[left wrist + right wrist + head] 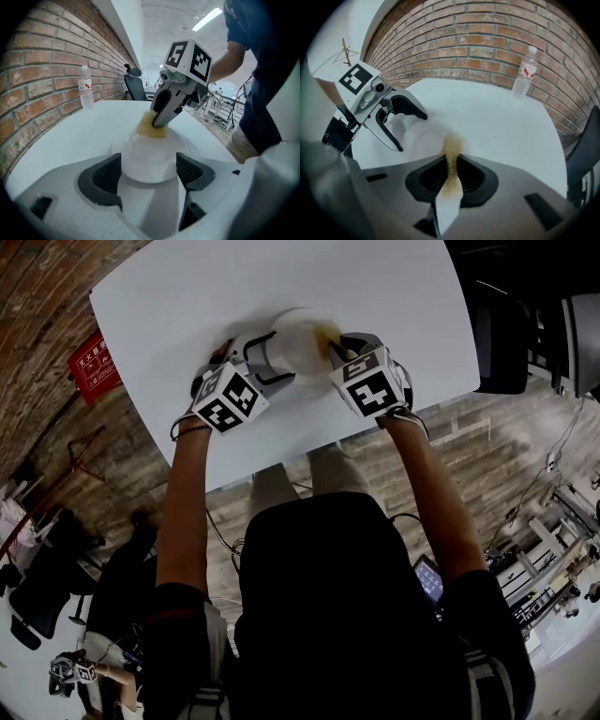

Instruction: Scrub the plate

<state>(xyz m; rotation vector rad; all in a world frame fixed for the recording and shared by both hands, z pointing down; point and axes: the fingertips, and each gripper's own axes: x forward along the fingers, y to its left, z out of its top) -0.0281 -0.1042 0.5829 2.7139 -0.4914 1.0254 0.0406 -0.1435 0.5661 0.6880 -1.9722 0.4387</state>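
Because a loose plate (147,161) would likely slide on the smooth white desk (281,277) under rubbing, the left claw (149,171) brackets it, jaws set wide with a pad against each side of the near rim. The plate lies flat near the desk's front edge. The right claw (451,176) is closed on a yellow sponge (452,145), pinching it thin so the free end presses on the plate's far side.
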